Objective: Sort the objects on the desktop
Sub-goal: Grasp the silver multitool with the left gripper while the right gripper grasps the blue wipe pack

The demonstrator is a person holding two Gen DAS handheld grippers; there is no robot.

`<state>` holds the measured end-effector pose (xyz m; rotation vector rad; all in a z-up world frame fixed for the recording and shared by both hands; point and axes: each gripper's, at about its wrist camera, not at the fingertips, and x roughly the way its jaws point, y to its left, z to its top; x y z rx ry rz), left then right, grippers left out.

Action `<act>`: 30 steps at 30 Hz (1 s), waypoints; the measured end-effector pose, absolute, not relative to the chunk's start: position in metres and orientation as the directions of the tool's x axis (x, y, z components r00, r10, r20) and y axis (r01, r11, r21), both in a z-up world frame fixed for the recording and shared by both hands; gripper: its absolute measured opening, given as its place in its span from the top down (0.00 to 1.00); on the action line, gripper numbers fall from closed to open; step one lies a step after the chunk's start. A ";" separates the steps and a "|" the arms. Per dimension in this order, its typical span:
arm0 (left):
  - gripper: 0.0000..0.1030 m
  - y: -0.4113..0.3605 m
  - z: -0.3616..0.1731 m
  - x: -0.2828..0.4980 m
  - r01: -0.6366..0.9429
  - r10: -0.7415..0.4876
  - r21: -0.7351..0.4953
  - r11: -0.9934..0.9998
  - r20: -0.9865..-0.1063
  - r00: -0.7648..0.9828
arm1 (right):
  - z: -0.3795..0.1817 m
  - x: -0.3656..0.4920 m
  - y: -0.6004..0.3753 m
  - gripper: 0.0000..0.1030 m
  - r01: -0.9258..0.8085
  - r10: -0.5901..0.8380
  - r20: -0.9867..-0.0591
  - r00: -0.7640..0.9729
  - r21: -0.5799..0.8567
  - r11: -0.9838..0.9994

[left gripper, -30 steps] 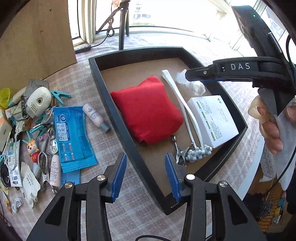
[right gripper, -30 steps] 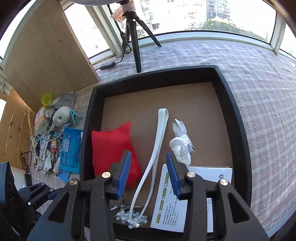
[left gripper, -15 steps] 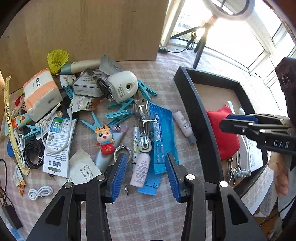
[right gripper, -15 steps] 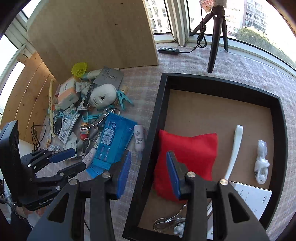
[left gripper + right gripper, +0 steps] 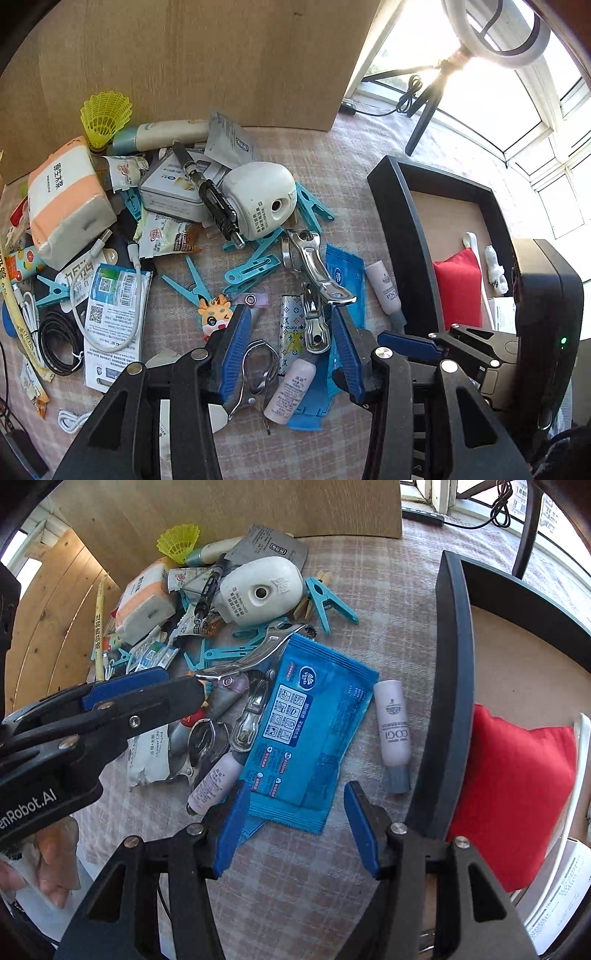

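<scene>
A pile of small objects lies on the checked tablecloth left of a black tray (image 5: pixel 402 229) (image 5: pixel 448 672). My left gripper (image 5: pixel 290 356) is open and empty, low over a metal clamp (image 5: pixel 314 273), a patterned tube (image 5: pixel 290 338) and a pink bottle (image 5: pixel 290 387). My right gripper (image 5: pixel 295 827) is open and empty, just above the near edge of a blue wipes pack (image 5: pixel 306 723). A pale COGI bottle (image 5: pixel 393 727) lies between the pack and the tray. The left gripper also shows in the right wrist view (image 5: pixel 147 686).
The tray holds a red cushion (image 5: pixel 517 775), a white shoehorn (image 5: pixel 474 251) and a white box (image 5: pixel 557 893). The pile has a white pencil sharpener (image 5: pixel 258 199), teal clothespins (image 5: pixel 255 273), a tissue pack (image 5: pixel 66 199), cables (image 5: pixel 59 339), a yellow shuttlecock (image 5: pixel 103 118). A wooden board (image 5: pixel 184 59) stands behind.
Both grippers have swung left from over the tray to the pile on the cloth and dropped lower. Both stay open and empty.
</scene>
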<state>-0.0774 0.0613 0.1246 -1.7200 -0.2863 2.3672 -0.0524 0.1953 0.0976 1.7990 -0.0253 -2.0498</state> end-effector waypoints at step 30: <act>0.54 0.095 0.093 -0.129 -0.126 0.137 -0.120 -0.985 -0.981 -0.135 | 0.090 -0.076 0.220 0.46 0.098 -0.275 -0.957 -0.093 0.266 -0.959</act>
